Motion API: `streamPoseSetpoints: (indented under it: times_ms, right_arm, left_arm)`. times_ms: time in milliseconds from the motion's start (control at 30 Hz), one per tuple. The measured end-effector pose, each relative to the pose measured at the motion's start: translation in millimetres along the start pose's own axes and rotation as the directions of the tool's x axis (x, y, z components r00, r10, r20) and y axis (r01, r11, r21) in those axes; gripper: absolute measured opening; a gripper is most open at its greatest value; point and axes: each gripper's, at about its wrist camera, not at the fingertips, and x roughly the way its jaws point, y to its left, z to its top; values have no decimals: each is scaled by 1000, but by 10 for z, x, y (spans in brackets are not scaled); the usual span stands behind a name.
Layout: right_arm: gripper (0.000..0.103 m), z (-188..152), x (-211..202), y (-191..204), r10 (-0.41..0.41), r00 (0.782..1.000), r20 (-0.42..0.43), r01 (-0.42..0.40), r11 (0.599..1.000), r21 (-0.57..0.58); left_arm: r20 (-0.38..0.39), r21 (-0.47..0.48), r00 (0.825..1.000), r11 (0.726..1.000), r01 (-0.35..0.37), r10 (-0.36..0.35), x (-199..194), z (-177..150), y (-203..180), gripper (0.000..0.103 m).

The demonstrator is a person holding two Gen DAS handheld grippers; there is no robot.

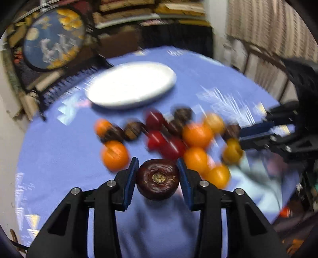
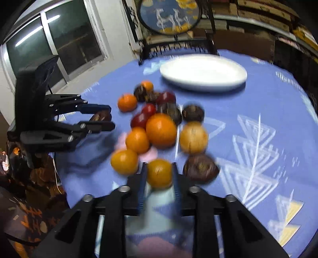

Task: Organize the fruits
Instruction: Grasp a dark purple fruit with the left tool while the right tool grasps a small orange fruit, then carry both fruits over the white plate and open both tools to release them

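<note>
A pile of oranges [image 1: 197, 135], red fruits [image 1: 157, 139] and dark brown fruits [image 1: 182, 114] lies on the blue tablecloth; the pile also shows in the right wrist view [image 2: 161, 130]. My left gripper [image 1: 158, 176] is shut on a dark brown round fruit [image 1: 158, 178] at the near side of the pile; it shows from the side in the right wrist view [image 2: 107, 117]. My right gripper [image 2: 159, 176] is shut on a small orange [image 2: 159, 173]; it shows at the right in the left wrist view [image 1: 241, 137]. A white plate [image 1: 131, 85] stands empty beyond the pile [image 2: 203, 72].
The round table has a blue patterned cloth [image 2: 258, 129]. A chair with a round picture back [image 2: 169, 15] stands behind the plate. A window [image 2: 55, 43] is at the left in the right wrist view. Shelves [image 1: 151, 13] fill the background.
</note>
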Motion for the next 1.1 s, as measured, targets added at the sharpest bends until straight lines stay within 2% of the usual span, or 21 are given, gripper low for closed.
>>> streamPoseSetpoints:
  times_ms: [133, 200, 233, 267, 300, 333, 433, 500, 567, 633, 700, 933, 1100]
  right_arm:
    - [19, 384, -84, -66, -14, 997, 72, 16, 999, -29]
    - [19, 501, -52, -93, 8, 999, 54, -6, 999, -37]
    - [26, 496, -31, -100, 23, 999, 28, -22, 999, -29]
    - [38, 459, -12, -91, 31, 1000, 2, -31, 999, -19]
    - [66, 348, -13, -53, 40, 999, -18, -40, 999, -15]
    - [73, 241, -29, -7, 50, 999, -20, -51, 998, -23]
    - [73, -136, 33, 122, 39, 996, -85, -45, 996, -73]
    - [73, -253, 150, 144, 29, 992, -124, -37, 997, -64]
    - [71, -265, 247, 149, 19, 993, -117, -27, 997, -67]
    - [62, -222, 409, 151, 30, 991, -130, -38, 997, -65]
    - [37, -227, 480, 165, 31, 990, -136, -42, 996, -81]
    - [37, -245, 325, 102, 50, 993, -103, -55, 997, -50]
    - [37, -182, 285, 72, 60, 992, -113, -65, 997, -42]
  left_arm:
    - [24, -85, 997, 994, -72, 74, 38, 445, 259, 39]
    - [38, -91, 994, 991, -97, 101, 94, 633, 327, 39]
    - [37, -99, 992, 989, -113, 117, 121, 679, 353, 39]
    - [30, -109, 993, 988, -112, 116, 142, 701, 371, 39]
    - [36, -118, 995, 989, -86, 90, 134, 704, 378, 39]
    - [48, -118, 996, 991, -68, 74, 116, 683, 384, 39]
    - [55, -128, 997, 991, -39, 47, 142, 621, 403, 39]
    - [46, -138, 999, 990, -16, 23, 184, 584, 391, 39]
    - [45, -133, 999, 991, -15, 21, 199, 581, 377, 39]
    - [40, -138, 999, 990, -10, 16, 194, 557, 372, 39]
    - [36, -139, 999, 990, -9, 14, 174, 517, 382, 39]
    - [14, -148, 1000, 989, -14, 17, 195, 353, 433, 39]
    - [-40, -140, 999, 990, -17, 12, 363, 291, 349, 39]
